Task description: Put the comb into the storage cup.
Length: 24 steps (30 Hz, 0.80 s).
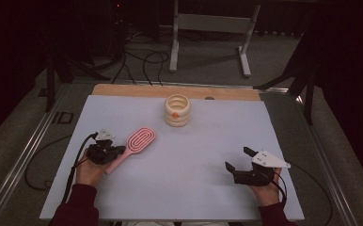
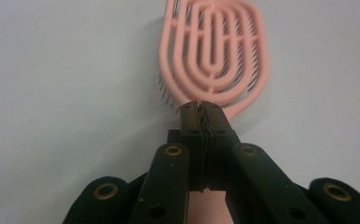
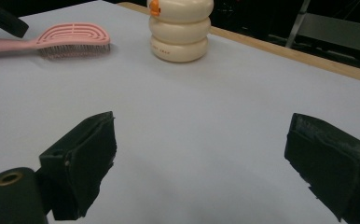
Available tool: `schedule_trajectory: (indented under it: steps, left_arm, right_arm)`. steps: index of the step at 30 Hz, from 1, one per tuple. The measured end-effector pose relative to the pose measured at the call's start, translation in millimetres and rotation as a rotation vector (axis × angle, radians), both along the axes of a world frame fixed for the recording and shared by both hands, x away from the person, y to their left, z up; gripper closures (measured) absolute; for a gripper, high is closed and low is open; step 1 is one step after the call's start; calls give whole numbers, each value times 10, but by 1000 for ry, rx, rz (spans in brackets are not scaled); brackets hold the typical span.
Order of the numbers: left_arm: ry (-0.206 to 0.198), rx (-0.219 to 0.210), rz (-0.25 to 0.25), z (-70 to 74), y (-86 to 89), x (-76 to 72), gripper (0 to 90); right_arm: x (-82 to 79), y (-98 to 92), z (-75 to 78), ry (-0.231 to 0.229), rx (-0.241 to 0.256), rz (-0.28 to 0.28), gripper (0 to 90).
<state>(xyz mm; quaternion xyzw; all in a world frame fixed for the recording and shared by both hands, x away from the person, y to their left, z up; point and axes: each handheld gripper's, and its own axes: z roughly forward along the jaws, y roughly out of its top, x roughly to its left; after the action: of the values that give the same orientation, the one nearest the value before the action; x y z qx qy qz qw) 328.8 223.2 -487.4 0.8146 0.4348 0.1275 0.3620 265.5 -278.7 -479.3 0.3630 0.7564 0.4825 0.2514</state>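
- Pink plastic hairbrush point(image 1: 136, 143): lies on the pale table sheet point(image 1: 193, 160), left of centre, head pointing toward the far edge, bristles down as the right gripper view shows.
- Left gripper point(image 1: 105, 153): jaws drawn together over the brush handle; in the left gripper view they meet above it, just short of the head. Grasp judged made; lift not yet evident.
- Right gripper point(image 1: 240, 160): jaws spread wide, holding nothing, resting near the right front of the sheet, well apart from the brush.
- Cream ringed holder point(image 1: 177, 110): upright near the far edge, orange dot on its side, apart from the brush.
- Remaining, by judgement: lifting the brush and carrying it, possibly to the holder.
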Motion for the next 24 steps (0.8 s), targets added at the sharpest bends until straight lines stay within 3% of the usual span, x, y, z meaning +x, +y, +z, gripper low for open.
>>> schedule_trajectory:
  steps: [1,3,4,5,9,13,17,20,24]
  left_arm:
    - [-57,-36,-13,107,-1,-109,867]
    - [-99,-58,-31,174,2,-190,830]
    - [-99,-58,-31,174,2,-190,805]
    - [-130,-78,-44,225,11,-258,805]
    - [-168,-116,-44,293,46,-387,551]
    - [-213,-162,-59,311,96,-519,483]
    - [-272,-159,-7,335,154,-627,293]
    - [-325,-128,44,364,184,-706,167]
    - [-368,-127,108,392,233,-746,63]
  right_arm:
    - [-1,-1,1,0,2,0,88]
    - [-2,-2,2,-2,3,0,88]
    - [-2,-2,2,-2,3,0,88]
    - [-3,0,3,-3,6,1,88]
    - [-7,7,5,-9,8,6,88]
    - [-11,15,4,-11,13,12,88]
    - [-26,14,13,-20,27,24,88]
    - [-36,-10,26,-29,64,37,88]
    - [-46,-46,39,-50,83,37,88]
